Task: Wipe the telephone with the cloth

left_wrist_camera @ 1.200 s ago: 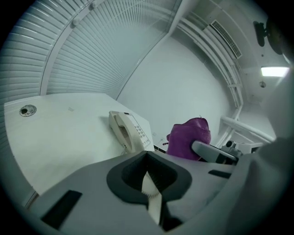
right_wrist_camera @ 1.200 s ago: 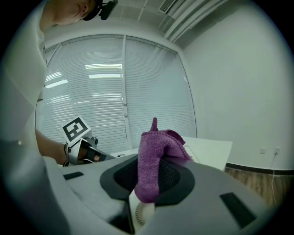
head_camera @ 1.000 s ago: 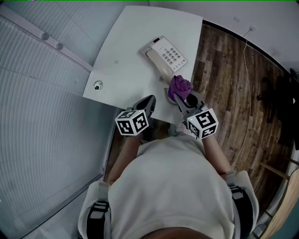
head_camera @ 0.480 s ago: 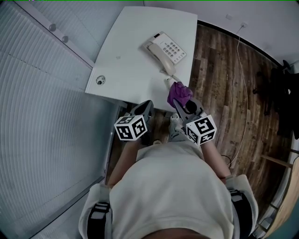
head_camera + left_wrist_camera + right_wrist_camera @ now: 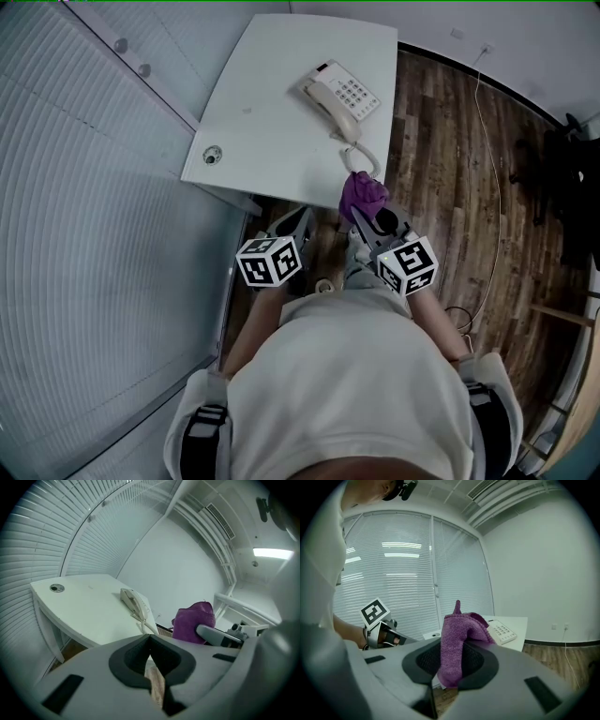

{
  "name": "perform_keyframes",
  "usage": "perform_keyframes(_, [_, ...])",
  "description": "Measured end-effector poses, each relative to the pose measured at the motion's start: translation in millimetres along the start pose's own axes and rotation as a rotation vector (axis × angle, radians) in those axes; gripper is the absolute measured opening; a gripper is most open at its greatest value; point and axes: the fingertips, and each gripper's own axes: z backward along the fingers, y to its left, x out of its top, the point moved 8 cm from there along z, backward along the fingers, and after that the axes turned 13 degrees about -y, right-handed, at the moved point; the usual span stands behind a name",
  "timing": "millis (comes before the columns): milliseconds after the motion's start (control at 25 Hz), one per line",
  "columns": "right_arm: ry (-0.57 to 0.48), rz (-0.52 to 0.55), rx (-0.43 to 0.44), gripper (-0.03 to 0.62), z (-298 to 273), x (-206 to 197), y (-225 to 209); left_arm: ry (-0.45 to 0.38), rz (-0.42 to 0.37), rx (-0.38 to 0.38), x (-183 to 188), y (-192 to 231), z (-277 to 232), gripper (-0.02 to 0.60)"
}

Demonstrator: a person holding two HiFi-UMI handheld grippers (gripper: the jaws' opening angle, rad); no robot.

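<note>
The telephone (image 5: 342,94) sits in the upper centre of the head view, near the right edge of the white table (image 5: 262,122). Its handset is in the cradle and the keypad faces up. Its coiled cord (image 5: 364,159) runs off the near table edge toward the lower frame. No cloth touches the telephone, so wiping is judged not under way at this moment.

The cloth (image 5: 362,194), purple and bunched, is just below the near table edge in the centre of the head view, well apart from the telephone. The right gripper (image 5: 364,216) pinches it. In the right gripper view the fabric passes between the two pads, which press on it, and a loose wad stands up beyond the tips. That wad is probably the working surface. Gripping the cloth low leaves soft material ahead of the hard jaws, so that only fabric is likely to meet the telephone.

The left gripper (image 5: 298,223) is at centre left of the head view, beside the right one and below the table edge. Its jaws are pressed together with nothing between them, and only the wooden floor (image 5: 155,684) shows through the slit. It carries nothing and is presumably kept free to steady the telephone if required.

Both grippers are off the table, close to the person's torso.
</note>
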Motion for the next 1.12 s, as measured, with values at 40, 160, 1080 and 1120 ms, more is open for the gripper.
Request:
perform_keyframes(40, [-0.004,0.0,-0.005,0.083,0.7,-0.4,1.4,-0.001,0.001,-0.002,-0.2,0.4,1.4,0.02])
perform_keyframes(160, [-0.018,-0.007,-0.034,0.083,3.2,-0.3,2.9,-0.007,0.006,-0.008,-0.3,0.4,5.3,0.021])
perform_keyframes(1080, [-0.035,-0.001,-0.036,0.082,8.9,2.3,8.7,-0.02,0.052,-0.019,-6.4,-6.8,17.2,0.021])
perform_keyframes(1120, [-0.036,0.0,-0.035,0.083,9.2,2.5,9.3,-0.02,0.051,-0.019,-6.5,-7.1,17.7,0.02])
